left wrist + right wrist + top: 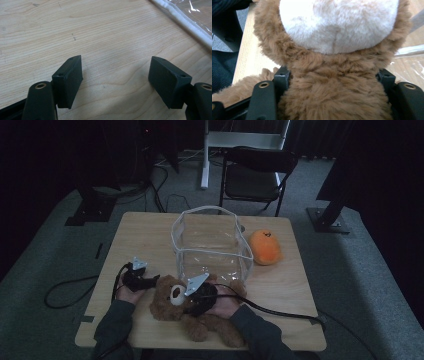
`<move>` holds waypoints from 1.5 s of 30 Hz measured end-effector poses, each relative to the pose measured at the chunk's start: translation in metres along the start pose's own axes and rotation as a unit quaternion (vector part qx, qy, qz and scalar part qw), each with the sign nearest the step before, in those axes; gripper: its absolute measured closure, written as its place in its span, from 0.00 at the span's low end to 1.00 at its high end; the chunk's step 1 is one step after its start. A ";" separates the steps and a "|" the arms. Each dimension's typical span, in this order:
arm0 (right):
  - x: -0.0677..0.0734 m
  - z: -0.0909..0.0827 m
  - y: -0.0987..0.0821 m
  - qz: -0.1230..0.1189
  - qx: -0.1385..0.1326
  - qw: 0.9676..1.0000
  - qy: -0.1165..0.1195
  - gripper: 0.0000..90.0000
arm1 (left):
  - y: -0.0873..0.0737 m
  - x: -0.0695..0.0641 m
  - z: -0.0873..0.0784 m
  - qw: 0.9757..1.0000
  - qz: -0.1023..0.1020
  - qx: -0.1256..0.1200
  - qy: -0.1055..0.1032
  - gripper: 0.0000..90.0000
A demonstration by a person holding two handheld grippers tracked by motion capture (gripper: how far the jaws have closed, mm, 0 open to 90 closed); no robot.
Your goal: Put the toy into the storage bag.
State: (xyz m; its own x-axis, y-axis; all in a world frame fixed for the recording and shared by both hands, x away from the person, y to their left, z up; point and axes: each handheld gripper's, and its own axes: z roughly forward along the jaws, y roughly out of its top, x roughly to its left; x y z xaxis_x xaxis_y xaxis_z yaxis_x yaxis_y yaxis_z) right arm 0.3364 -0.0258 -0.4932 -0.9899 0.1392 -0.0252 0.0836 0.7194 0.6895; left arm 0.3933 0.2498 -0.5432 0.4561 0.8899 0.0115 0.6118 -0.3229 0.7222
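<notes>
On the light wooden tabletop (150,232), the right claw (332,82) is clamped on the brown plush teddy bear (172,302) lying at the near edge before the clear plastic bin (212,245), while the left claw (116,80) hovers apart over bare wood beside it.

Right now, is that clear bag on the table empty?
Empty: the clear bag stands open, with bare table visible through its walls.

Wooden table (280,280): clear bin (212,245), teddy (165,306), maybe orange plush (265,247).
</notes>
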 end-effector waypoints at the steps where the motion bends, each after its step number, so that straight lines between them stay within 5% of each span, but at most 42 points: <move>1: 0.000 -0.002 0.000 -0.001 -0.005 1.000 -0.003 0.39 | 0.000 0.000 0.000 1.000 0.000 0.000 0.000 0.31; 8: -0.003 -0.023 -0.010 0.023 -0.071 0.997 -0.006 0.40 | 0.000 0.000 0.000 1.000 0.000 0.000 0.000 0.31; 13: 0.002 -0.032 -0.009 0.011 -0.094 0.995 -0.011 0.40 | 0.000 0.000 0.000 1.000 0.000 0.000 0.000 0.31; 20: 0.004 -0.043 -0.007 0.006 -0.134 0.991 -0.021 0.40 | 0.000 0.000 0.000 1.000 0.000 0.000 0.000 0.31; 24: 0.001 -0.052 -0.011 0.013 -0.168 0.985 -0.020 0.40 | 0.000 0.000 0.000 1.000 0.001 0.001 0.000 0.31; 37: -0.003 -0.080 -0.015 0.018 -0.220 0.974 -0.043 0.41 | 0.000 0.000 0.000 1.000 0.001 0.001 0.000 0.31; 45: -0.004 -0.088 -0.016 0.017 -0.235 0.971 -0.048 0.41 | 0.000 0.000 0.000 1.000 0.000 0.001 0.000 0.31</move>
State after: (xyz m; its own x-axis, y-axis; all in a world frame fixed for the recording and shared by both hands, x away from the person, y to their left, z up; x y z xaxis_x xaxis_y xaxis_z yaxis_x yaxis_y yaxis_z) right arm 0.3285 -0.0976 -0.4401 -0.9703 0.2371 -0.0484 0.0328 0.3270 0.9445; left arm 0.3933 0.2499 -0.5431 0.4566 0.8896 0.0120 0.6123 -0.3239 0.7212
